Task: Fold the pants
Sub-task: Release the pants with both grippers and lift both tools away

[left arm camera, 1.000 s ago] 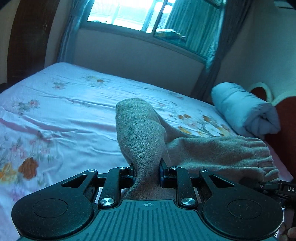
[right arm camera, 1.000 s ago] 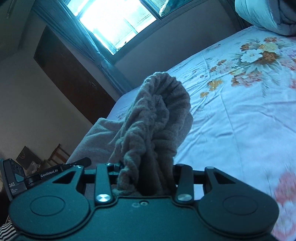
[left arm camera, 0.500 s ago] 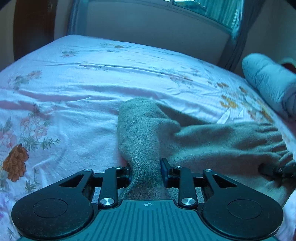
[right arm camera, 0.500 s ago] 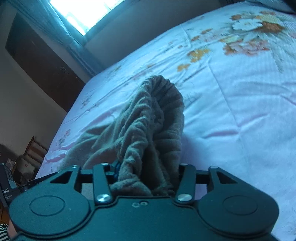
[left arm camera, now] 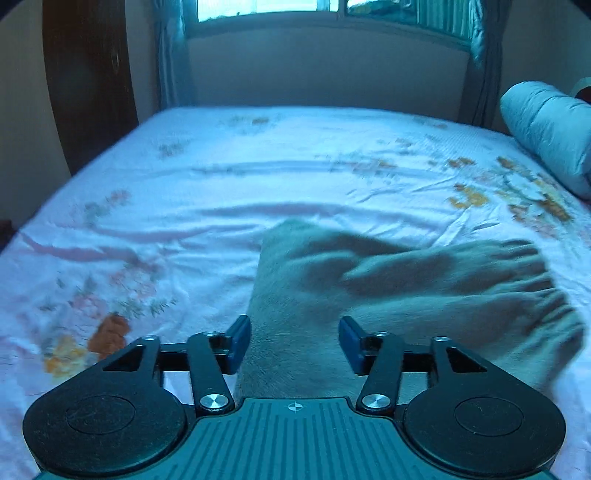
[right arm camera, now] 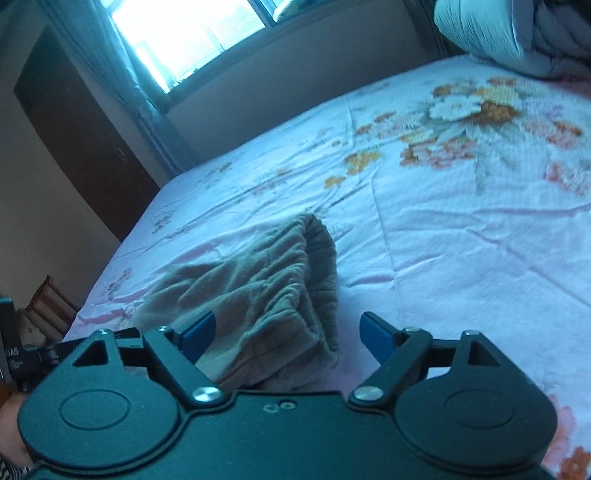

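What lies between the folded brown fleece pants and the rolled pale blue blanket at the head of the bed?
Only bare floral bedsheet, wrinkled, with orange flower prints. The left wrist view shows this stretch between the brown fleece pants and the rolled pale blue blanket.

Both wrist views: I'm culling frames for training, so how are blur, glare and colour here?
Left wrist view: motion blur smears the pants and floral sheet; blue cast. Right wrist view: window blown out white; pants sharper; sheet edges softened; fisheye bends the bed.

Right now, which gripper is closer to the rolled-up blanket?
Right. The right gripper is opening around the pants' waistband, toward the rolled blanket; the left gripper is opening around the far end.
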A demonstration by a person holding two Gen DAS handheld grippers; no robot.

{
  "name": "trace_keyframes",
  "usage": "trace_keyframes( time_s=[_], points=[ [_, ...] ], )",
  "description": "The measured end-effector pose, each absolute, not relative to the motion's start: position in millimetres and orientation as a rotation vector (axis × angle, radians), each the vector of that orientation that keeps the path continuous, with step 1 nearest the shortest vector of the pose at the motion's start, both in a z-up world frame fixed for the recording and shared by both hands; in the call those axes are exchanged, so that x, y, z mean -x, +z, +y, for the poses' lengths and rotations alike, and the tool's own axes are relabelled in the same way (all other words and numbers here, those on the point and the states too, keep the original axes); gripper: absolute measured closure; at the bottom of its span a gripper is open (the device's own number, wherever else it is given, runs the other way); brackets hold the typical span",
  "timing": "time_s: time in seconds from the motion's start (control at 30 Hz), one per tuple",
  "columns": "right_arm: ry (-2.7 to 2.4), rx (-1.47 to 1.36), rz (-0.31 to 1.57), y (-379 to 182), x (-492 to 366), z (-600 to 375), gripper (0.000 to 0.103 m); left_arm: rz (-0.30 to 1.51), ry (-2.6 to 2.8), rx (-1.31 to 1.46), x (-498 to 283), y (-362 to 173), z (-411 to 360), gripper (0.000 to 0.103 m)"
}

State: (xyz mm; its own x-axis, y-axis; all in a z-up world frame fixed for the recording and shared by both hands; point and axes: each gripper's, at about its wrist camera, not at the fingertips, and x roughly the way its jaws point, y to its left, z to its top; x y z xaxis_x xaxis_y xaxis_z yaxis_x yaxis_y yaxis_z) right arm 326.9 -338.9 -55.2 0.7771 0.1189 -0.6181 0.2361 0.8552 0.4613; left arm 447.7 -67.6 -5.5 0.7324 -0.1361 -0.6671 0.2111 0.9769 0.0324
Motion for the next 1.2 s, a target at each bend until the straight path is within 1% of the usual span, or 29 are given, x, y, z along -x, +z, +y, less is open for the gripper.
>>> trace_keyframes(
  time_s=[0.07, 0.23, 0.33, 0.37, 0.4, 0.47, 0.53, 0.63, 0.73, 0.9, 0.97, 1.03, 1.13, 1.2],
  points=[
    [-0.051, -0.55, 0.66, -38.8, -310.6, -333.5, 0.02, 0.69, -0.204, -0.117, -425.7, 17.7, -69.9, 0.041],
    [-0.013, -0.549, 0.577, 3.7, -269.2, -319.9, 0.017, 0.596, -0.255, -0.157, -367.7, 80.9, -80.3, 0.039],
    [-0.006, -0.561, 0.521, 31.2, -244.3, -314.5, 0.014, 0.537, -0.3, -0.151, -330.6, 121.8, -83.9, 0.032],
    [-0.005, -0.565, 0.504, 39.7, -235.6, -313.1, 0.013, 0.521, -0.315, -0.144, -318.0, 134.2, -83.8, 0.027],
    [-0.005, -0.566, 0.486, 48.9, -226.2, -311.8, 0.013, 0.507, -0.337, -0.138, -304.7, 146.0, -83.7, 0.024],
    [0.0, -0.561, 0.449, 67.7, -207.3, -309.5, 0.012, 0.477, -0.381, -0.137, -276.4, 168.8, -84.1, 0.022],
    [0.0, -0.551, 0.417, 86.6, -188.6, -307.4, 0.008, 0.455, -0.434, -0.136, -248.3, 188.9, -84.4, 0.018],
    [-0.004, -0.541, 0.376, 114.3, -160.6, -304.9, 0.006, 0.455, -0.52, -0.119, -208.1, 219.1, -82.8, 0.014],
    [0.02, -0.527, 0.361, 144.3, -136.1, -301.9, 0.006, 0.461, -0.612, -0.113, -171.7, 254.8, -74.9, 0.013],
    [0.049, -0.484, 0.328, 198.5, -98.5, -293.8, 0.006, 0.413, -0.64, -0.095, -120.1, 313.0, -27.7, 0.003],
    [0.054, -0.451, 0.324, 218.1, -86.6, -285.6, 0.006, 0.377, -0.616, -0.116, -102.9, 323.4, -1.8, 0.0],
    [0.067, -0.408, 0.324, 232.2, -78.4, -273.7, 0.006, 0.358, -0.577, -0.134, -87.7, 324.1, 25.1, 0.0],
    [0.107, -0.342, 0.331, 238.7, -69.5, -249.3, 0.006, 0.351, -0.481, -0.106, -74.5, 304.1, 66.4, 0.0],
    [0.128, -0.316, 0.311, 228.6, -64.0, -230.9, 0.006, 0.393, -0.4, -0.077, -80.5, 277.7, 87.9, 0.0]
  ],
)
